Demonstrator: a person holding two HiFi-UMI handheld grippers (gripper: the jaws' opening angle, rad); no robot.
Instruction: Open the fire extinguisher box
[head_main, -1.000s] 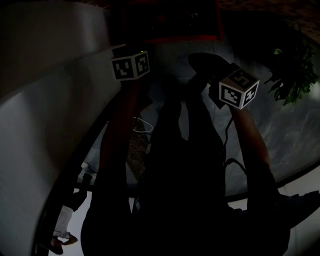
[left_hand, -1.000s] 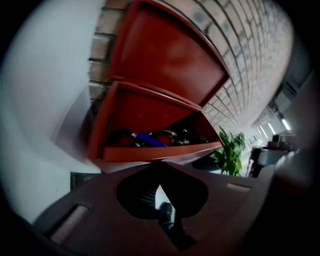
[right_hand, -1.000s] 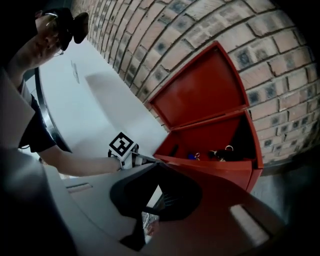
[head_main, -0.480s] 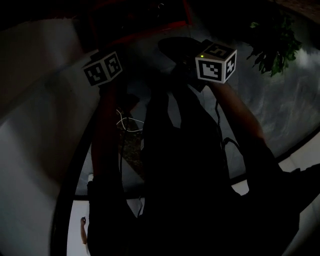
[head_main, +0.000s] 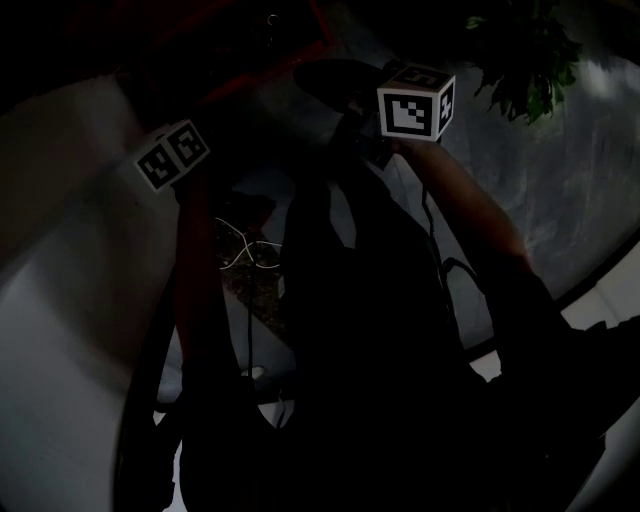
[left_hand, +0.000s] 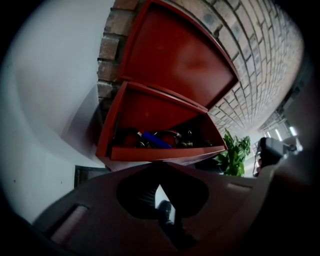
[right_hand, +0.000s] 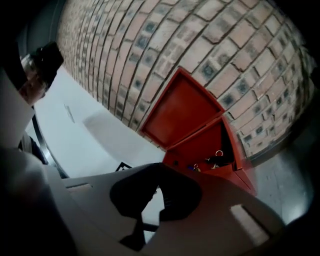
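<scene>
Steering the left gripper (left_hand: 159, 166) and right gripper (right_hand: 159, 168), both closed and empty, clear of the raised lid (left_hand: 180, 55) at twelve o'clock should leave the fire extinguisher box (left_hand: 150, 107) open.

Grey floor (right_hand: 289, 192), open red box (right_hand: 200, 137) standing on it

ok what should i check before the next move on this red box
1. Lid of the red box up: ok, raised in front of the brick wall.
2. Left tool free: ok, shut, nothing in it.
3. Right tool free: ok, shut, nothing in it.
4. Tools clear of the box: ok, neither touches it.
5. Extinguishers inside: ok, in view.
6. Catch or prop on the lid: cannot tell.
</scene>
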